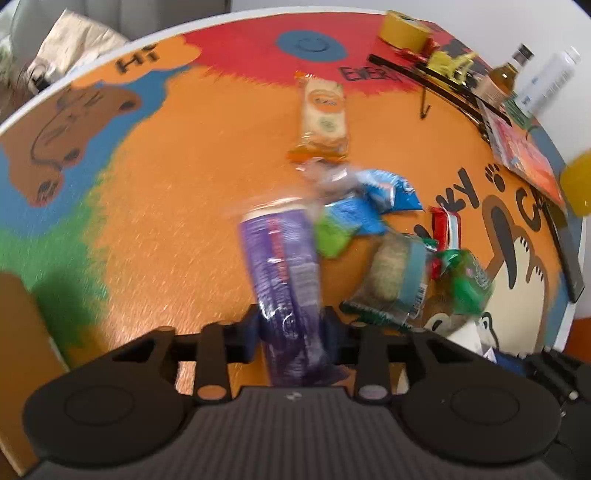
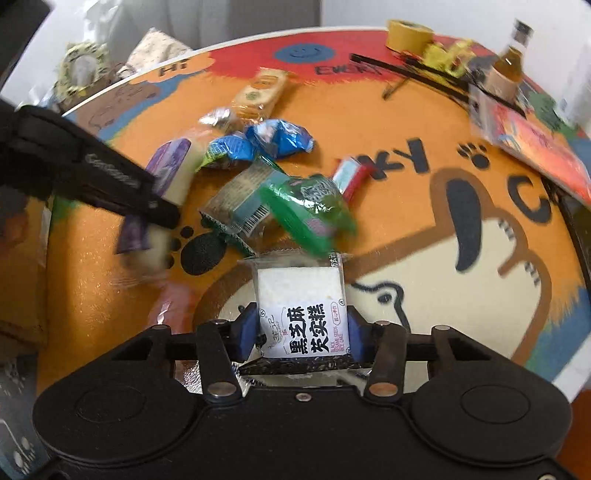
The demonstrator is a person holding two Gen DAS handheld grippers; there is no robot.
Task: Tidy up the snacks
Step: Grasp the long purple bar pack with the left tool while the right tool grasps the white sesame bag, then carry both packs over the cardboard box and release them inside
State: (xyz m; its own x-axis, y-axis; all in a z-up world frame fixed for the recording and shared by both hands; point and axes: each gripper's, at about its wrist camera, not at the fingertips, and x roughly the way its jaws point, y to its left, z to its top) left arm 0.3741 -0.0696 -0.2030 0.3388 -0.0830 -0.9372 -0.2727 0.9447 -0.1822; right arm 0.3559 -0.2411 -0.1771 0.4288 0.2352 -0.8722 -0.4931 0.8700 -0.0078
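Observation:
My left gripper (image 1: 291, 330) is shut on a long purple snack packet (image 1: 284, 280) and holds it over the colourful round table (image 1: 184, 192); both also show in the right wrist view, gripper (image 2: 162, 214) and packet (image 2: 166, 170). My right gripper (image 2: 303, 332) is shut on a white black-sesame rice cake packet (image 2: 301, 310). A heap of snacks lies mid-table: blue packets (image 2: 273, 138), a green packet (image 2: 310, 210), a clear grey-cake packet (image 2: 240, 203), a red-white bar (image 2: 349, 175) and an orange cracker pack (image 2: 260, 92).
At the table's far right stand a yellow tape roll (image 2: 408, 35), a yellow toy (image 2: 443, 55), an amber bottle (image 2: 511, 61), a red booklet (image 2: 535, 147) and black strips (image 2: 424, 74). A brown box edge (image 1: 22, 369) is at left. A bag (image 2: 157, 50) lies beyond the table.

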